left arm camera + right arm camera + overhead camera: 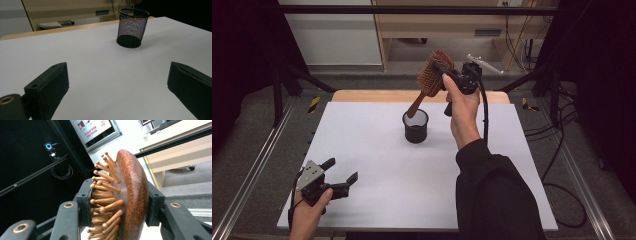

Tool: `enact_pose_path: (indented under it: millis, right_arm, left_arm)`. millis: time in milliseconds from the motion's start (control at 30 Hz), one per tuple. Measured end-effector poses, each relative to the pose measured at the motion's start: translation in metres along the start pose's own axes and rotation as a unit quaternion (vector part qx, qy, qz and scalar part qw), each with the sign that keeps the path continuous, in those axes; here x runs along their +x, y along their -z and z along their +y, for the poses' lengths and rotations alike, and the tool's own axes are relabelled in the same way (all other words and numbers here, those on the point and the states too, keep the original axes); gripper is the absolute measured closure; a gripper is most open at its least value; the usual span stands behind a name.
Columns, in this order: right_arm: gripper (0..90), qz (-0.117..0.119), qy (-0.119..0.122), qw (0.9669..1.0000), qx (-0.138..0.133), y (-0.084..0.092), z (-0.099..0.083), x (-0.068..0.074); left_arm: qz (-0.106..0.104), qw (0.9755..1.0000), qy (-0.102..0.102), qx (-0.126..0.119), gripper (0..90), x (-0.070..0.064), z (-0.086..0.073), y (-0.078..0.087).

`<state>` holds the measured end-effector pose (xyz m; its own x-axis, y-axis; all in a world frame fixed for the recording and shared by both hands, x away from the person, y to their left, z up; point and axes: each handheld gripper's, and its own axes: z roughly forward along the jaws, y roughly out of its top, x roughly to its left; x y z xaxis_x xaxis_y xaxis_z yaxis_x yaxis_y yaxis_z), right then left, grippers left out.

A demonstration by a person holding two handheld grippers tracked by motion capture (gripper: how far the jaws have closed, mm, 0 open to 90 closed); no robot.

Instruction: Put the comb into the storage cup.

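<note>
A: Left gripper [343,176] low at the near table corner, jaws spread, nothing between them. Ahead of it, well apart: black mesh pen cup [132,27], upright on the white table [377,150].

B: Right gripper [117,205] is pinched across the wooden paddle hairbrush [430,80] head, pins to back, with the handle slanting down towards the cup rim. Judged light, stiff, and the polished back slippery (the pins give grip). The cup looks tippable.

Reddish-brown wooden hairbrush [432,75] w/ tan pins, black mesh cup [415,126], white table [377,150].
</note>
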<state>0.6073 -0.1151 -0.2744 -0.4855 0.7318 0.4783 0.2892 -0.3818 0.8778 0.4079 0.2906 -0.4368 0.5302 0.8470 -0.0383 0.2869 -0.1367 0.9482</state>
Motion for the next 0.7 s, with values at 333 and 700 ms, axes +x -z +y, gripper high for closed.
enact_pose_path:
  millis: [333, 700]
  right_arm:
    - [51.5, -0.002, 0.004, 1.0, 0.003, 0.0, -0.0012, -0.002]
    - [51.5, -0.007, 0.007, 0.9999, 0.004, 0.0001, -0.001, -0.0038]
  left_arm:
    - [0.004, 1.0, -0.001, -0.002, 3.6, -0.0004, -0.0001, -0.0006]
    - [0.001, 1.0, -0.005, -0.003, 3.4, -0.0004, -0.0002, -0.0004]
